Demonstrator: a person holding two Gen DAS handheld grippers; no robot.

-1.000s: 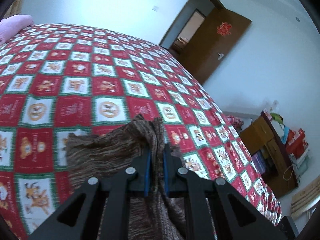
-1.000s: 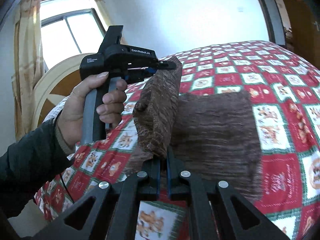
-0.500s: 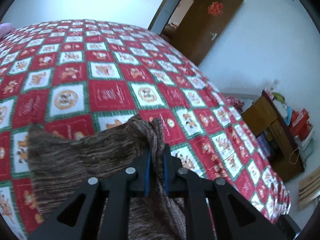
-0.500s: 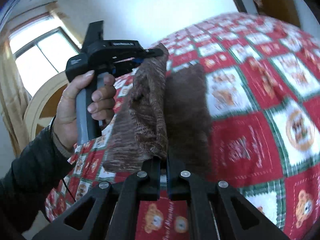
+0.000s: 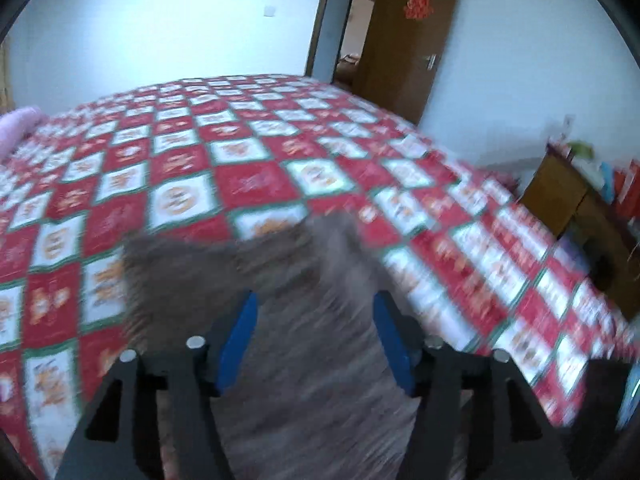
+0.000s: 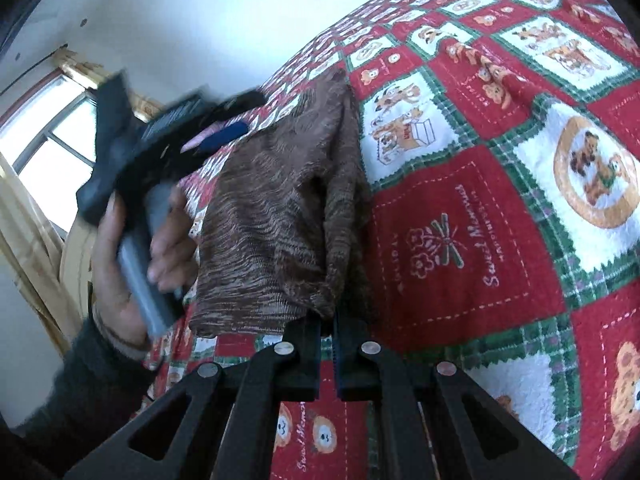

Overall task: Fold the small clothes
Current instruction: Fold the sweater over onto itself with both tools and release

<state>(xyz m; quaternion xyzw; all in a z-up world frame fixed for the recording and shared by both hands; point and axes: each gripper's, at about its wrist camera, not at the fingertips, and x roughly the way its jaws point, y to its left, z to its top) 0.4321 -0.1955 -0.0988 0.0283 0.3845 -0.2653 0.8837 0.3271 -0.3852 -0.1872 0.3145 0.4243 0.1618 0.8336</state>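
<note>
A brown knitted garment (image 6: 276,204) lies folded over on the red, white and green patchwork bedspread (image 6: 460,240). My right gripper (image 6: 328,322) is shut on its near corner, low over the bed. In the same view a hand holds my left gripper (image 6: 240,116) at the garment's far side, blurred. In the left wrist view, which is motion-blurred, my left gripper (image 5: 316,340) has its jaws opening. Its blue pads (image 5: 240,336) stand apart with the garment (image 5: 312,280) between them, not pinched.
The bedspread (image 5: 248,184) stretches far ahead of the left gripper. An open brown door (image 5: 404,40) stands behind it, a cluttered wooden cabinet (image 5: 576,208) at the right, a pink pillow (image 5: 16,128) at the left. A window (image 6: 48,152) and a dark sleeve (image 6: 80,392) show at the left.
The left gripper's jaws, shut on the garment's edge before, now stand apart. Both grippers have sunk toward the bed and rolled. The raised flap of cloth now lies over the rest.
</note>
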